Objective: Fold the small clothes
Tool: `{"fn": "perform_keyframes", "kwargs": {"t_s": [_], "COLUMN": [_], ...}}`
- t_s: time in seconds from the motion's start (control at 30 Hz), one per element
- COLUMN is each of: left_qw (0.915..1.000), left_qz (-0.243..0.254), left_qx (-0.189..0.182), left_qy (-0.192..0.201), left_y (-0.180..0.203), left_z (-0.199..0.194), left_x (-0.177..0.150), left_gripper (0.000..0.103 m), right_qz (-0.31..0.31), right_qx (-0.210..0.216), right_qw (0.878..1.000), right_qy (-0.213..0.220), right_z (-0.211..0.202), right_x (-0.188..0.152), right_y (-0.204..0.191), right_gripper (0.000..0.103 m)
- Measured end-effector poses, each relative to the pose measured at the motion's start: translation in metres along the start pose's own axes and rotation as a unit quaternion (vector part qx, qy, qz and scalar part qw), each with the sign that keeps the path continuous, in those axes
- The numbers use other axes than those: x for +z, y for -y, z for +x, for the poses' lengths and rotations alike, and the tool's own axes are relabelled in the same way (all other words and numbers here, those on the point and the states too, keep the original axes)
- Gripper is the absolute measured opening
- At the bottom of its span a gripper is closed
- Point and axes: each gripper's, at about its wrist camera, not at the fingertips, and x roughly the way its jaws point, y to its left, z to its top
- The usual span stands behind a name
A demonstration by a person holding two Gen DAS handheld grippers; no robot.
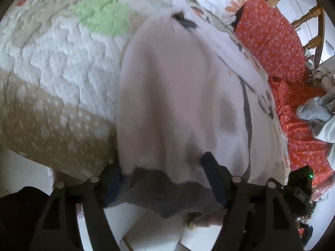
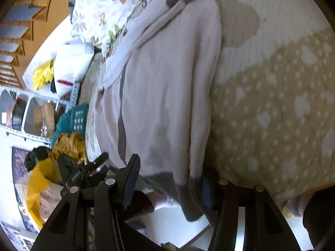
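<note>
Soft, limp pale-pink knit garment (image 1: 178, 87) with grey hem (image 1: 155, 190) lies on quilt (image 1: 52, 62). Left gripper (image 1: 163, 179) wide, hem between pads, probably loose; right gripper (image 2: 169, 179) half-open around hem, grip unclear.

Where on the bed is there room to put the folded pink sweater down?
The quilt lies bare on the side of the pink sweater with the green patch; the right wrist view shows the same bare stretch of beige dotted quilt. The other side is crowded: red floral cloth, a grey garment and the wooden chair.
</note>
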Motion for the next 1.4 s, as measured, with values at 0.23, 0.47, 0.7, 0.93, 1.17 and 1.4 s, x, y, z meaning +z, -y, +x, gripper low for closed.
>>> {"fn": "perform_keyframes", "kwargs": {"t_s": [0.23,0.47,0.7,0.93,1.17,1.4], "left_qw": [0.9988,0.9993,0.9963,0.9932,0.9908,0.9898], "left_qz": [-0.001,-0.03,-0.025,-0.031,-0.015,0.01], "left_qx": [0.019,0.018,-0.058,-0.086,-0.086,-0.052], "left_qy": [-0.046,-0.016,0.058,0.072,0.103,0.132], "left_y": [-0.002,-0.008,0.009,0.006,0.032,0.079], "left_z": [0.013,-0.015,-0.089,-0.1,-0.107,-0.07], "left_x": [-0.012,-0.007,-0.027,-0.04,0.031,0.146], "left_gripper": [0.079,0.011,0.008,0.006,0.006,0.004], "right_qz": [-0.017,-0.04,-0.063,-0.058,-0.103,-0.102], "right_qx": [-0.037,-0.068,0.01,0.004,0.001,-0.01], "right_qw": [0.999,0.997,0.997,0.998,0.993,0.989], "right_qy": [-0.033,0.006,0.047,0.039,0.062,0.102], "right_z": [0.022,0.008,-0.059,-0.067,-0.081,-0.064], "right_x": [-0.024,-0.021,-0.045,-0.056,-0.005,0.101], "right_y": [-0.002,-0.014,-0.036,-0.034,-0.072,-0.11], "right_gripper": [0.049,0.012,0.011,0.011,0.011,0.011]}}
